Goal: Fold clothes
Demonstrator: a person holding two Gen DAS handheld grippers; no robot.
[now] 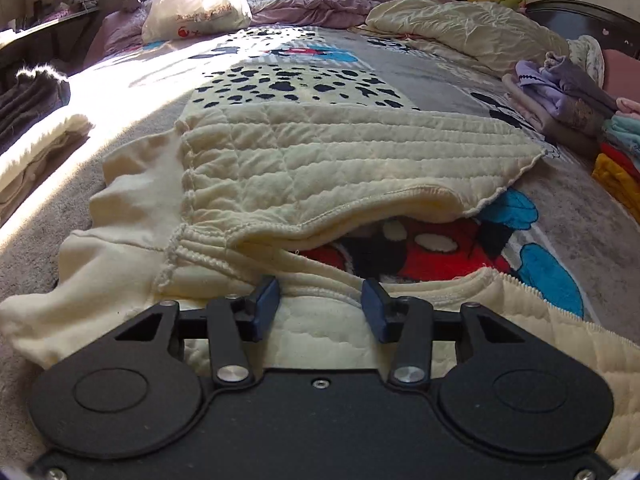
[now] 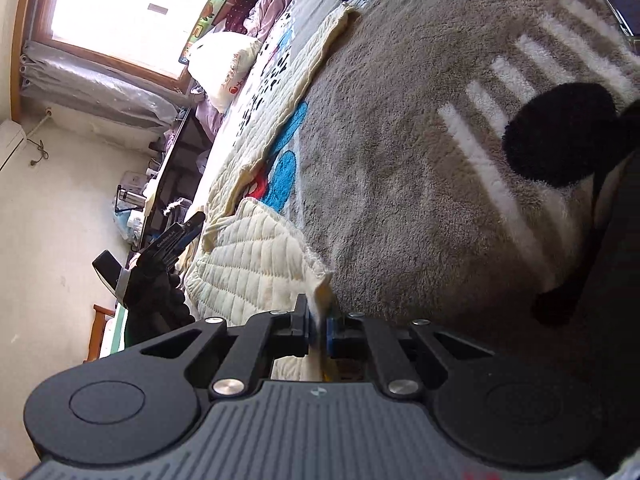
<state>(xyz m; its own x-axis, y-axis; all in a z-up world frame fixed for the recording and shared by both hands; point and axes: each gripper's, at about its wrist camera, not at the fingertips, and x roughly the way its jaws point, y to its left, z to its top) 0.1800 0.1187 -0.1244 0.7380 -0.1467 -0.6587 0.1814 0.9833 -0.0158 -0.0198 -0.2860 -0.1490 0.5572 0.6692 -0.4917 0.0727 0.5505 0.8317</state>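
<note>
A cream quilted garment (image 1: 320, 160) lies partly folded on the patterned bed blanket (image 1: 580, 208), its plain sleeve bunched at the left. My left gripper (image 1: 320, 300) is open, its blue pads over the garment's near ribbed edge. In the right wrist view my right gripper (image 2: 319, 320) is shut on a corner of the same cream garment (image 2: 252, 264), lifted a little off the grey blanket (image 2: 400, 160). The left gripper (image 2: 176, 240) shows at the left there.
Stacks of folded clothes (image 1: 568, 100) lie at the right of the bed and more (image 1: 36, 152) at the left. A white plastic bag (image 1: 196, 0) and a cream quilt (image 1: 468, 28) lie at the far end. A window (image 2: 120, 12) is beyond the bed.
</note>
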